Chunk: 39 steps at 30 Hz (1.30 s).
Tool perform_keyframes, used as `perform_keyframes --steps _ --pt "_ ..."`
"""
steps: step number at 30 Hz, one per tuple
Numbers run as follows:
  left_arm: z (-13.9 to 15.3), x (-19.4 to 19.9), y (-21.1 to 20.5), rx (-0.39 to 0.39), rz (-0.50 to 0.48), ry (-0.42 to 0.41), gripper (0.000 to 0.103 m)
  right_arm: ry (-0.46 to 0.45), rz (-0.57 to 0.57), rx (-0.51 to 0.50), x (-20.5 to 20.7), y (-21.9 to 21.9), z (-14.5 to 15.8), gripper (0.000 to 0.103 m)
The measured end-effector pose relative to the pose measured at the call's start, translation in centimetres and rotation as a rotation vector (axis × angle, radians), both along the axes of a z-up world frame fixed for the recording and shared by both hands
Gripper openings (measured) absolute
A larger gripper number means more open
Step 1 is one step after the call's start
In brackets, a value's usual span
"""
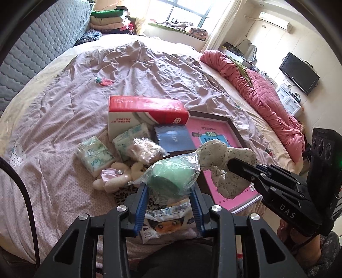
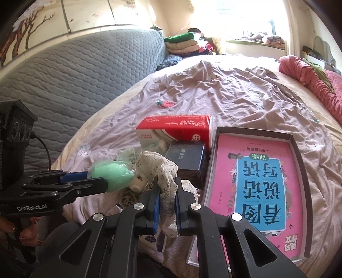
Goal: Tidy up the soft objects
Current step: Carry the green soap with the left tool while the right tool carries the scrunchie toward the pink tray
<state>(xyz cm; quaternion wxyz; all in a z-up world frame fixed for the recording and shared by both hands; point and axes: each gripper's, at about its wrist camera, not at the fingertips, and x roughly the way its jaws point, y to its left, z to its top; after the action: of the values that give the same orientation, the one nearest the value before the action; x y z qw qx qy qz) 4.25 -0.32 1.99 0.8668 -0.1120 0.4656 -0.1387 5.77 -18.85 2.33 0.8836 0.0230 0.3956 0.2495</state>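
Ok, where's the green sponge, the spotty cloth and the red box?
green sponge [image 1: 171, 177], left wrist view, middle of its green body inside the plastic bag.
spotty cloth [image 2: 164, 171], right wrist view, bunched top above the fingers.
red box [image 1: 147, 107], left wrist view, red top face.

Daylight pours through the window [image 1: 181, 12], blown out to white glare. The bedspread [image 1: 149, 70] is softly lit. Fisheye bending curves the edges; corners go black.

Between my left claw's blue pads [image 1: 142, 205] sits a mint-green sponge [image 1: 171, 177] in clear wrap. My right claw [image 2: 166, 197] pinches white cloth [image 2: 158, 169] speckled dark; beside it lies a pink-and-blue book [image 2: 259, 188].
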Motion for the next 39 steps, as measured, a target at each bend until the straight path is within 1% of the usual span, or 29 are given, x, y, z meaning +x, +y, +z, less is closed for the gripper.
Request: perform_keyframes --steps 5,11,17,22,24,29,33,39 --pt "1.3 0.1 -1.6 0.011 -0.014 -0.022 0.038 -0.017 -0.032 0.024 -0.7 -1.4 1.2 0.011" --pt "2.2 0.1 -3.9 0.021 -0.043 -0.038 0.038 -0.039 -0.108 0.049 -1.6 -4.1 2.4 0.012" --pt "2.5 0.3 -6.5 0.035 -0.077 -0.041 0.038 -0.048 -0.194 0.077 -2.1 -7.6 3.1 0.011" --pt "2.4 0.4 -8.9 0.063 -0.111 -0.039 0.038 -0.051 -0.267 0.100 -2.4 -10.4 3.1 0.011" --pt "2.2 0.5 -10.0 0.075 -0.123 -0.037 0.038 -0.052 -0.293 0.104 -2.5 -11.5 3.1 0.011" --pt "1.1 0.8 -12.5 0.113 -0.157 -0.020 0.038 -0.070 -0.360 0.081 -3.0 -13.6 2.8 0.011" --pt "-0.3 1.3 -14.1 0.139 -0.175 0.004 0.038 -0.081 -0.411 0.040 -3.1 -15.1 2.2 0.012" --pt "-2.4 1.9 -16.4 0.182 -0.213 0.035 0.038 -0.058 -0.462 0.018 -3.0 -16.8 0.5 0.012"
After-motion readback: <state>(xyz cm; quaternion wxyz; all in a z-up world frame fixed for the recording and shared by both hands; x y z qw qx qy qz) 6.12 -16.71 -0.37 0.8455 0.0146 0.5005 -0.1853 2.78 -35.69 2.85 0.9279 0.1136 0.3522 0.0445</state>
